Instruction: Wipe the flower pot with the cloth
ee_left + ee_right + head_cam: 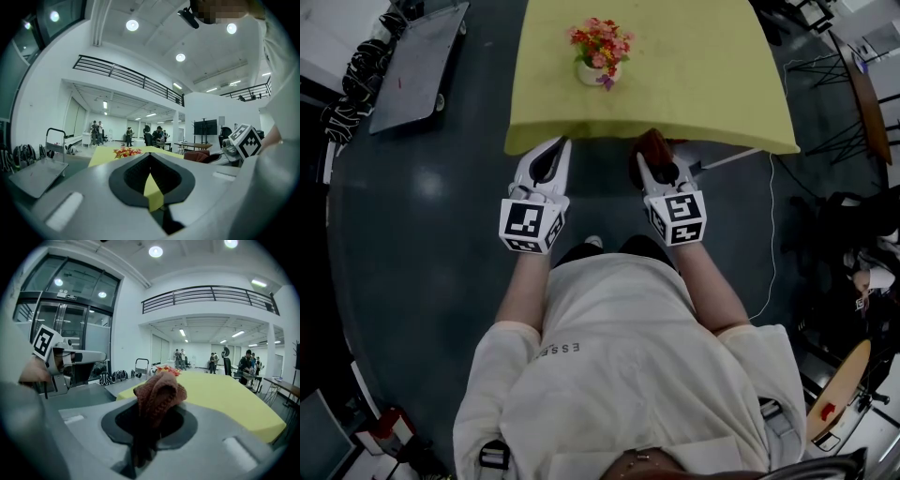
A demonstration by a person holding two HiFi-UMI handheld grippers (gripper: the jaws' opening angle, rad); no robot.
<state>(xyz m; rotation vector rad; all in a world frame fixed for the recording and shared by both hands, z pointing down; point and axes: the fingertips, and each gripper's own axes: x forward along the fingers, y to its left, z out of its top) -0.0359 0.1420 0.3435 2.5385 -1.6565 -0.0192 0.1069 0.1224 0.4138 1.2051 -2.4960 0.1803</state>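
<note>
Yellow table (703, 94) with flower pot (598, 71) on dark floor (422, 244).

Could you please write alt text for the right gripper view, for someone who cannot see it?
The right gripper is shut on a bunched brown cloth, held in front of a yellow-green table where red and orange flowers peek out behind the cloth. The left gripper shows at left, with distant people beyond.

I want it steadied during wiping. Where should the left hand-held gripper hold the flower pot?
Probably the white wall of the flower pot, below the flowers, coming level from its near left side: the flowers spread over the rim and block a grip from above.
</note>
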